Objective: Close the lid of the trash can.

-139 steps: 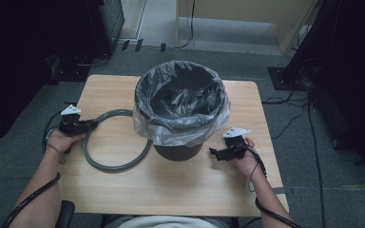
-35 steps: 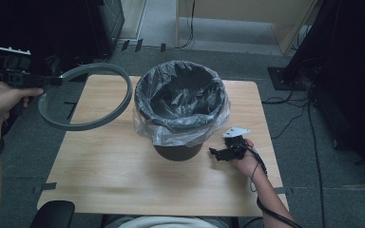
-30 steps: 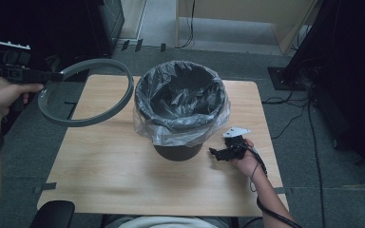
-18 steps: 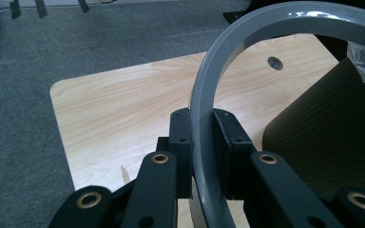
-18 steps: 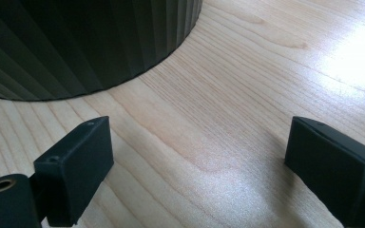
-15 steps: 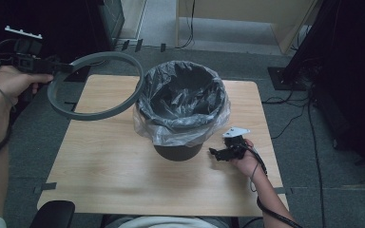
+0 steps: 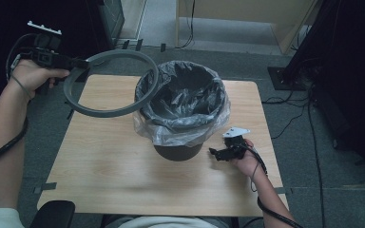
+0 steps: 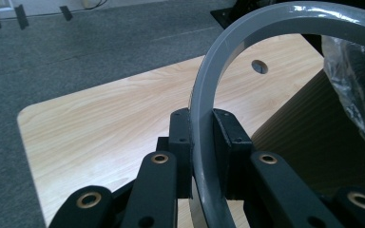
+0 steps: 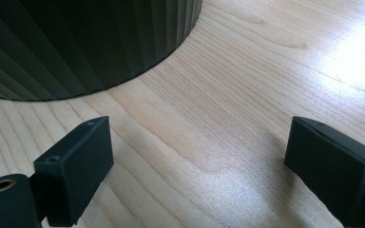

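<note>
The room was dim at its edges; glare whitened the pale wooden bench [image 9: 347, 61] (right gripper view), and the clear plastic bag [image 7: 171, 128] shone softly.

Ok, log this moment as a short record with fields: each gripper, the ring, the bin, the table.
left gripper: shut on the grey ring, held in the air
grey ring: lifted clear of the table, its far edge over the bin's rim
bin: dark, ribbed, upright, lined with a plastic bag
right gripper: open, low on the table beside the bin
table: light wood
</note>
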`<action>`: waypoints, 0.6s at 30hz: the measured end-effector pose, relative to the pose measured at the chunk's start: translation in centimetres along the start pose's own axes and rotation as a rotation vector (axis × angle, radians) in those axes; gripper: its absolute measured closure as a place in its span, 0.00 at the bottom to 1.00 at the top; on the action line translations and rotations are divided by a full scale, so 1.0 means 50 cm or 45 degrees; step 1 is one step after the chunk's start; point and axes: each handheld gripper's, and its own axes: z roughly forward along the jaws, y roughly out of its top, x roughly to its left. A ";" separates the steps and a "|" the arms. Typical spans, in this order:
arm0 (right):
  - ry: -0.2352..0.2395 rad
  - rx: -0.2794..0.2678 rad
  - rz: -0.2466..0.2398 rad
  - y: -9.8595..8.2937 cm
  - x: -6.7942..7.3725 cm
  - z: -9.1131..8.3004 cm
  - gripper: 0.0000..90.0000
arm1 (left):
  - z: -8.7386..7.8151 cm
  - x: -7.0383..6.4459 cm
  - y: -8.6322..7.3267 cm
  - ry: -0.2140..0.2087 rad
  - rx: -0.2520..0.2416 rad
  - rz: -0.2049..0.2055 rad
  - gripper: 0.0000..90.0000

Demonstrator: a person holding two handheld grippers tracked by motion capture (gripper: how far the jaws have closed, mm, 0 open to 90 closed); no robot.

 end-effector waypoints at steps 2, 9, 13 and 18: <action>0.000 0.000 0.001 0.000 0.000 0.000 0.09 | 0.006 -0.006 0.006 -0.002 -0.005 -0.003 0.88; 0.005 0.006 -0.006 0.001 0.000 0.001 0.07 | 0.031 -0.037 0.031 -0.027 -0.009 0.036 0.88; 0.007 0.008 -0.007 0.001 0.001 0.001 0.07 | 0.050 -0.053 0.042 -0.049 -0.007 0.046 0.87; 0.011 0.011 -0.007 0.001 0.001 0.001 0.06 | 0.078 -0.077 0.054 -0.069 -0.002 0.076 0.88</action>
